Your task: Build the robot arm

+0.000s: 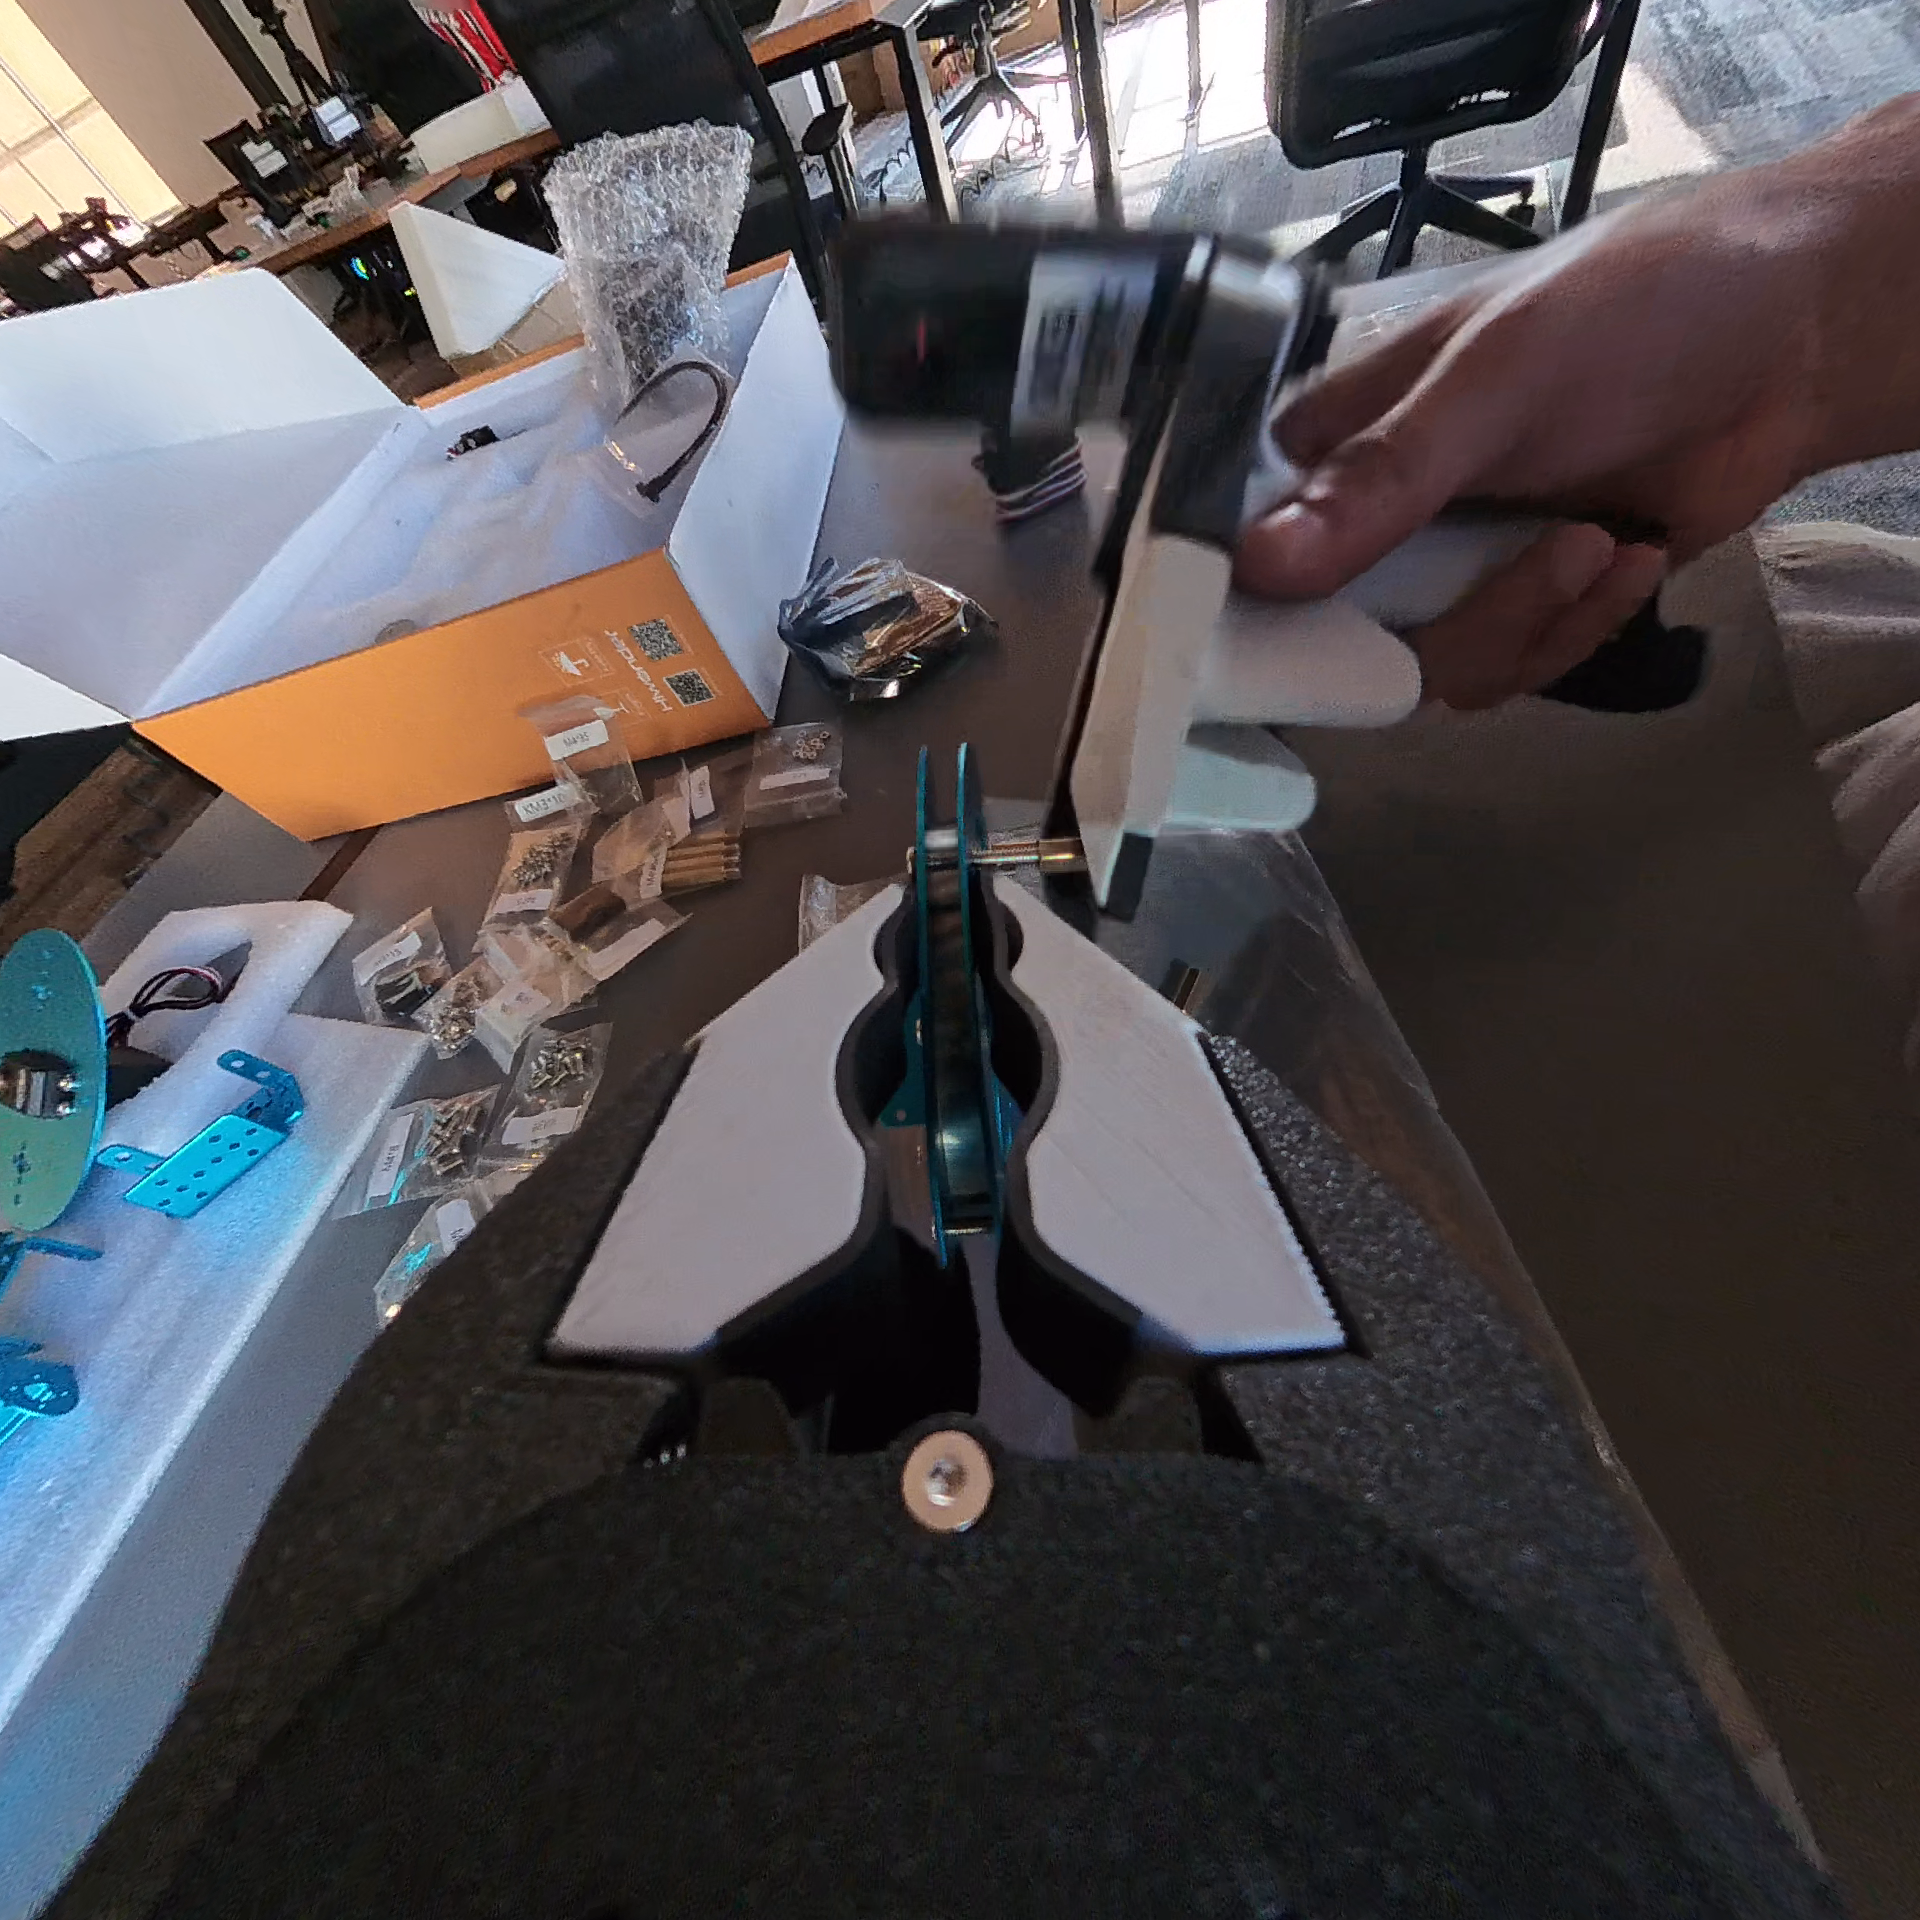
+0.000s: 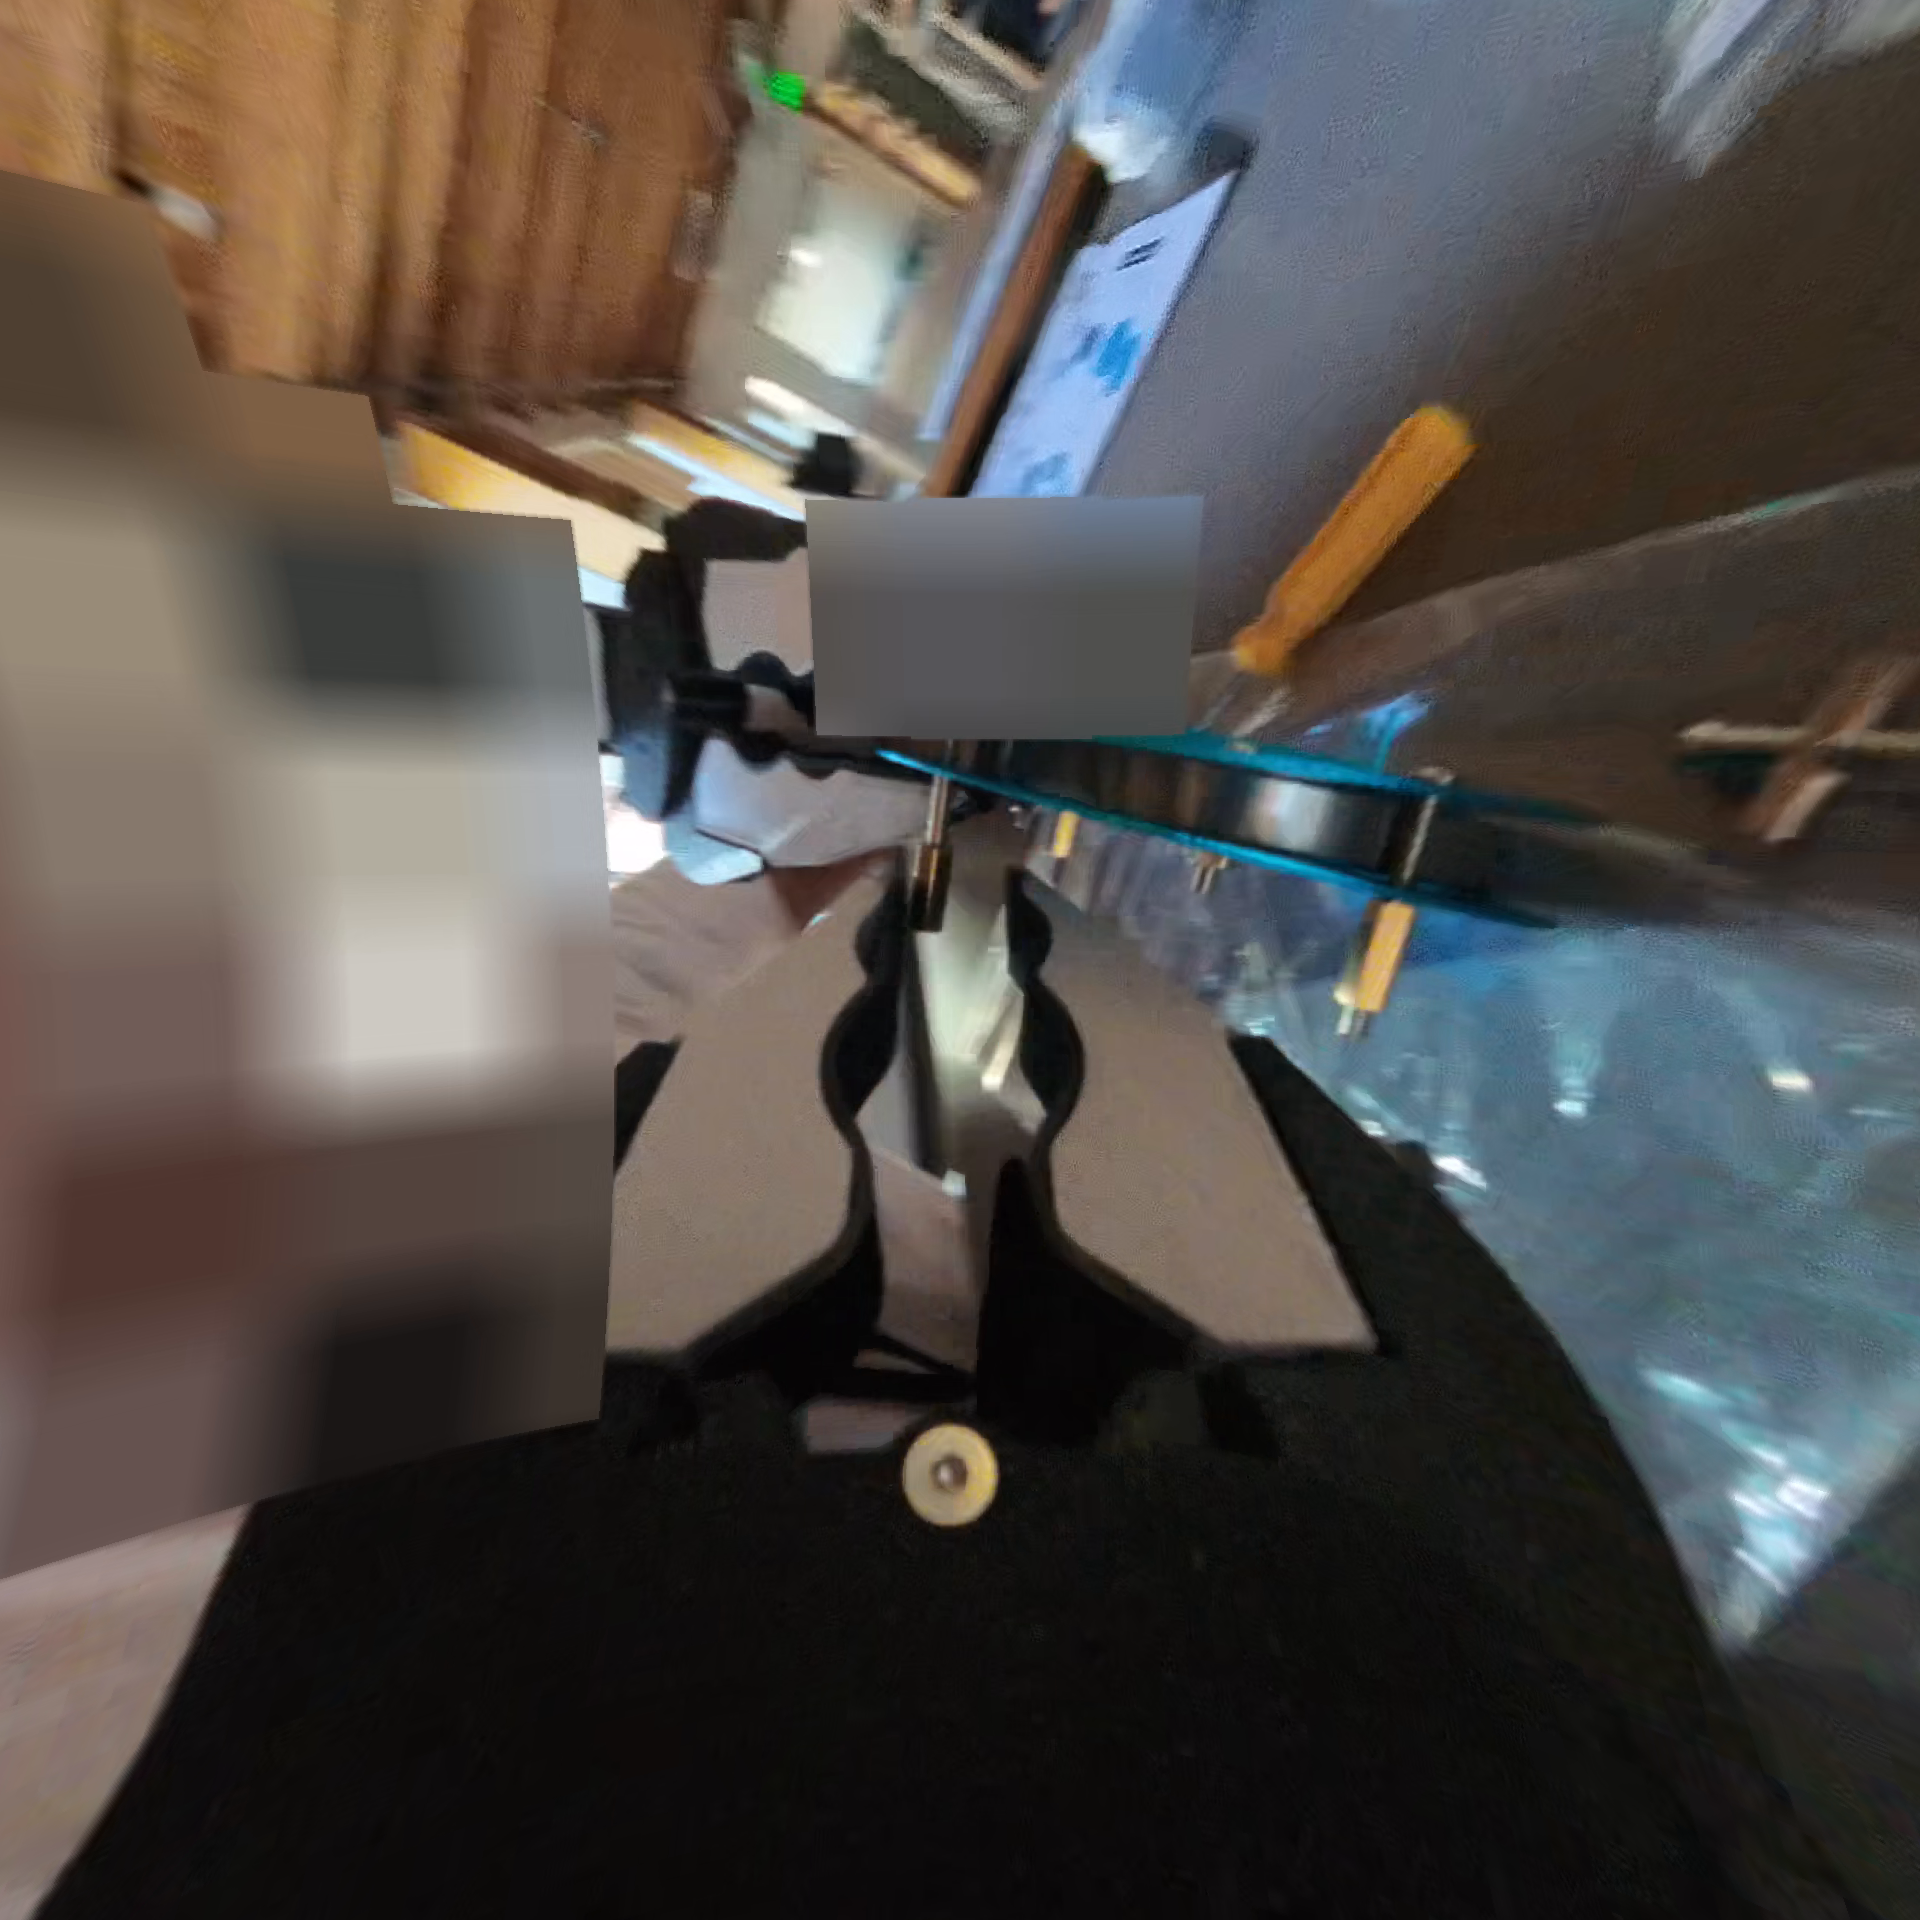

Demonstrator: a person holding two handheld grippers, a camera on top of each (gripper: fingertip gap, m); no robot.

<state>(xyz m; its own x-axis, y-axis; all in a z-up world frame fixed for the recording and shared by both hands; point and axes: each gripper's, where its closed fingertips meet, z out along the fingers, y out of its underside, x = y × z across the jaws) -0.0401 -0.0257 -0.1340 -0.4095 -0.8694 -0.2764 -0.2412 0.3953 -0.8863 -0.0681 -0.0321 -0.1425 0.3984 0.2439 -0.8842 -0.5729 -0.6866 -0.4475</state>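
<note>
- Left gripper (image 1: 943, 997): closed on a blue disc assembly (image 1: 943, 935), held edge-on between its fingers.
- Screw (image 1: 1013, 854): juts sideways from the discs, long axis pointing toward the right gripper (image 2: 948, 904).
- Right gripper: fingers narrowly apart at the screw's tip; grip uncertain.
- Orange box (image 1: 436, 717): well left.
</note>
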